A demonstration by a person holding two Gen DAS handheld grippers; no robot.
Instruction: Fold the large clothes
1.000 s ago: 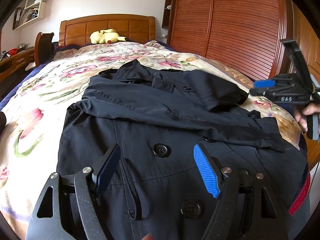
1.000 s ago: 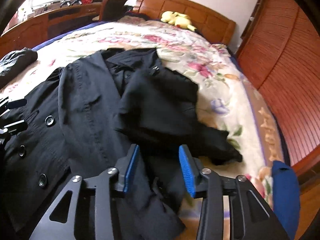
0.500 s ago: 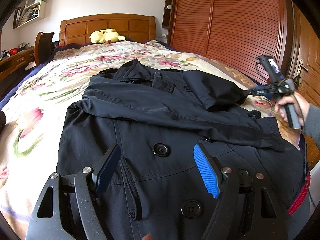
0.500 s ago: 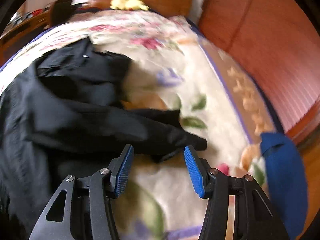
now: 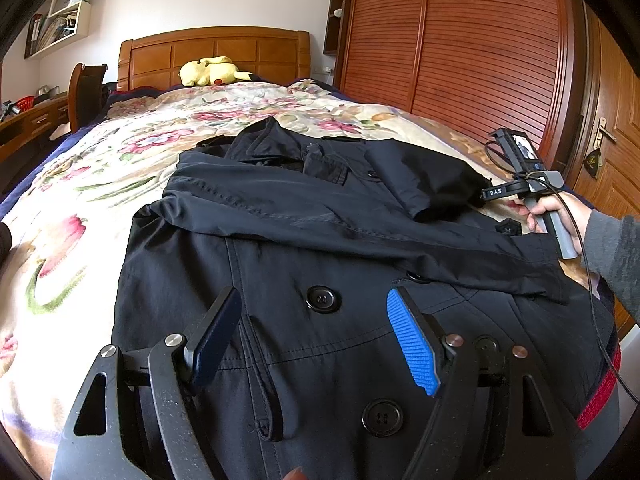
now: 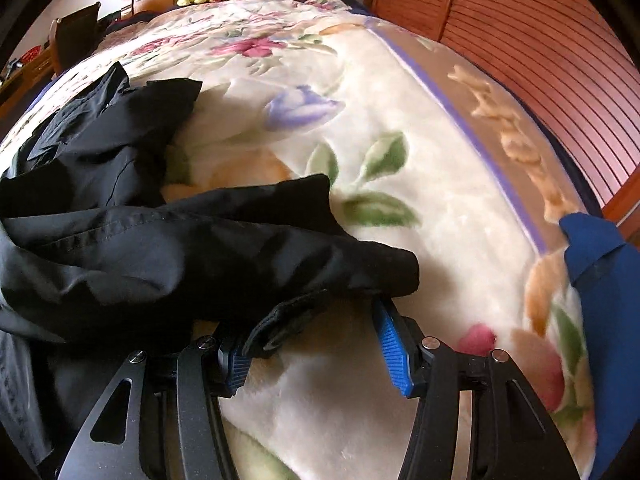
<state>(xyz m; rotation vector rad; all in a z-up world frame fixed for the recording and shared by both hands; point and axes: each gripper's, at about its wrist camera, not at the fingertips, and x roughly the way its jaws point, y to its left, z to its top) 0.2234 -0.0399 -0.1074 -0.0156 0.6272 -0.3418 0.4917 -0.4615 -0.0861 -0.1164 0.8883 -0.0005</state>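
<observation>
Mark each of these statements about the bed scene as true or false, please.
1. The coat lies on the bed. True.
2. The left tongs are clamped on a button. False: they stand open above the coat, gripping nothing.
3. The right tongs are at the sleeve end. True; they have just been opening.
4. A yellow plush toy sits near the headboard. True.
5. The coat is white. False: it is dark.

One dark coat (image 5: 328,240) is counted, with three buttons (image 5: 322,299) seen on its front. One plush toy (image 5: 210,70), one floral blanket (image 5: 100,184), and two grippers are counted.
</observation>
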